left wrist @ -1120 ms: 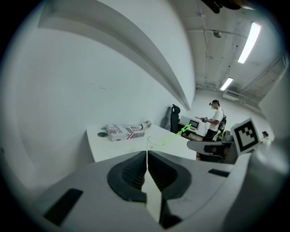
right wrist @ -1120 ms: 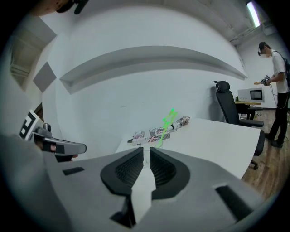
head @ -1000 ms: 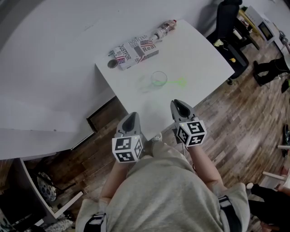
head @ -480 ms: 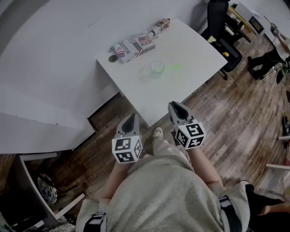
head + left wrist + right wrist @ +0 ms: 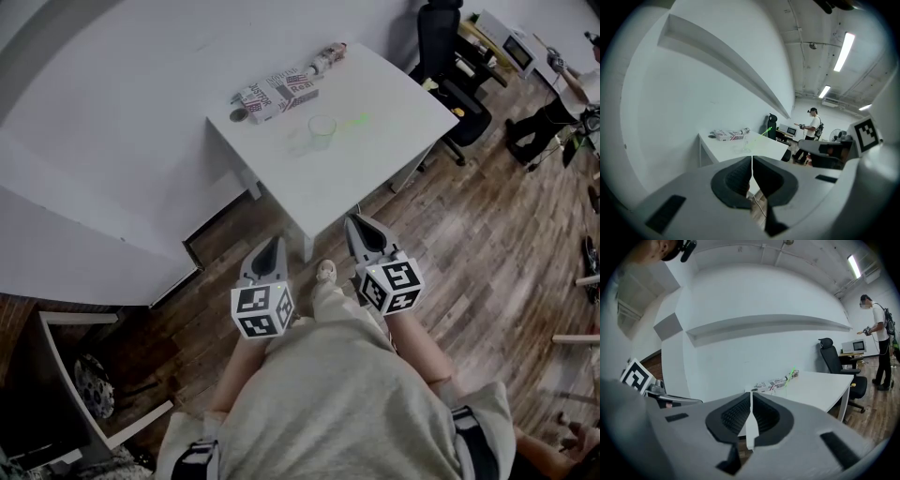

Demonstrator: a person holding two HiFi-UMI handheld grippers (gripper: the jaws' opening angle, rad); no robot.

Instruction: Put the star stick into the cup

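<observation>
Green star stick (image 5: 354,122) lies flat on the desk (image 5: 380,84) just beside the cup (image 5: 322,128), well apart from left tongs (image 5: 273,244) and right tongs (image 5: 360,225), both closed on nothing, I'd say because the person stands out of reach.

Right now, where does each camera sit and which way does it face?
Head view: on the person's head, steeply down; shows torso, left hand-held gripper, right hand-held gripper, table.
Left gripper view: rides that hand-held gripper, along shut jaws toward table and star stick.
Right gripper view: same, shut jaws, facing the table.
All share the table.
</observation>
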